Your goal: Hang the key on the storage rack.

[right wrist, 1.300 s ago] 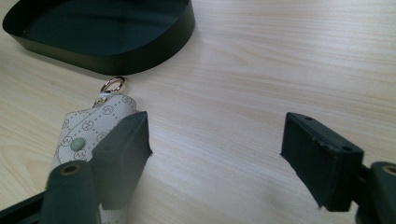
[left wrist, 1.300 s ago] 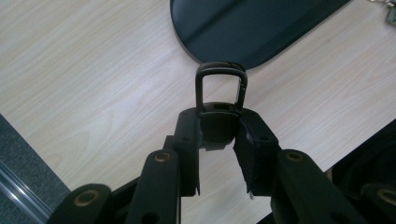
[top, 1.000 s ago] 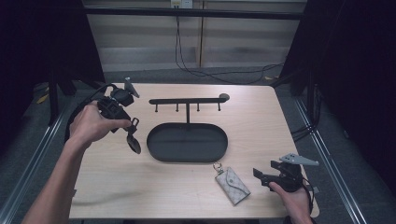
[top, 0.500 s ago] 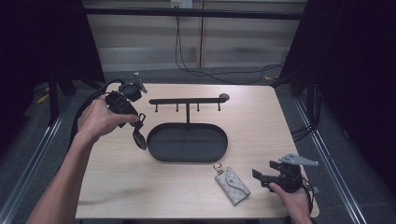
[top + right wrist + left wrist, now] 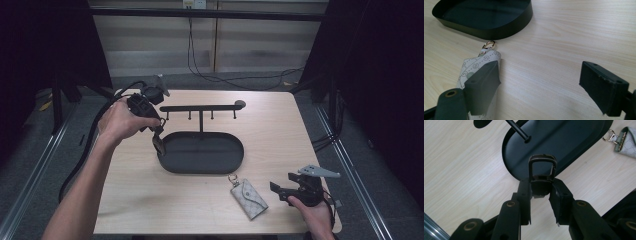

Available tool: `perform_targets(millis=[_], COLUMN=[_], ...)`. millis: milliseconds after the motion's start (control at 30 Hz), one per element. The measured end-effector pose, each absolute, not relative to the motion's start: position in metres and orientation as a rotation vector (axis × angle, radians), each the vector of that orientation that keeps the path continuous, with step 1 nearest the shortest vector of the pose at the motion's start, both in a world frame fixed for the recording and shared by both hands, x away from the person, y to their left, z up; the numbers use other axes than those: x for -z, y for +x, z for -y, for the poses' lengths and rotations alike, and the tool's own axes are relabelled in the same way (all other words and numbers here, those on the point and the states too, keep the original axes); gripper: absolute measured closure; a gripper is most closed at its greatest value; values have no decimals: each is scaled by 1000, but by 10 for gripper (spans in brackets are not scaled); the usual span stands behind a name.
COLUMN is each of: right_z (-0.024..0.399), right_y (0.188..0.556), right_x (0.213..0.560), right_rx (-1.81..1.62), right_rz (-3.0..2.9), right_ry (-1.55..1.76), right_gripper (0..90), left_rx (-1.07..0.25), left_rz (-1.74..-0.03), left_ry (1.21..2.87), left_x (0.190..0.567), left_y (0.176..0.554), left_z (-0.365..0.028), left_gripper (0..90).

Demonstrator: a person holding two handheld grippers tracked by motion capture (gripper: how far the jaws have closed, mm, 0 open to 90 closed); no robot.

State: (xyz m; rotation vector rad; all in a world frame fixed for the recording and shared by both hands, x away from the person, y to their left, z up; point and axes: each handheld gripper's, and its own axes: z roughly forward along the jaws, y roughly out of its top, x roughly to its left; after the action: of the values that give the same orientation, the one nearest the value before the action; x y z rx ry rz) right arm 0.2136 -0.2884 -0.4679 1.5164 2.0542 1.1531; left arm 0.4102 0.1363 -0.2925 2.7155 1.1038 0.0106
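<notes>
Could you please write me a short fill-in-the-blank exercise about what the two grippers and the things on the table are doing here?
1. The left gripper is shut on a dark key holder with a metal ____ at its top.
2. The right gripper rests on the table with its jaws ____.
3. The patterned key pouch lies on the table, ____ the black tray.
4. A rack with hooks stands on the ____.

Missing words: loop; open; outside; tray

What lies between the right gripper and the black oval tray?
The patterned key pouch lies there, on bare table, in the high view, between right gripper and tray.
</notes>
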Motion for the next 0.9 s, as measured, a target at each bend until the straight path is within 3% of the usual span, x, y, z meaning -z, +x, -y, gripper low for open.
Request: perform_targets(millis=[600,900], right_z=[288,287], right_y=[214,214], right_x=[469,469], right_rx=[-1144,-1143], right_rz=[-2073,-2078], right_ry=[1513,1510], right_gripper=[171,173], left_rx=[5,-51], left_rz=[-1154,-1219], left_ry=[2714,2701], left_x=[308,313], left_y=[431,437], left_z=[-123,-118], left_gripper=[710,709])
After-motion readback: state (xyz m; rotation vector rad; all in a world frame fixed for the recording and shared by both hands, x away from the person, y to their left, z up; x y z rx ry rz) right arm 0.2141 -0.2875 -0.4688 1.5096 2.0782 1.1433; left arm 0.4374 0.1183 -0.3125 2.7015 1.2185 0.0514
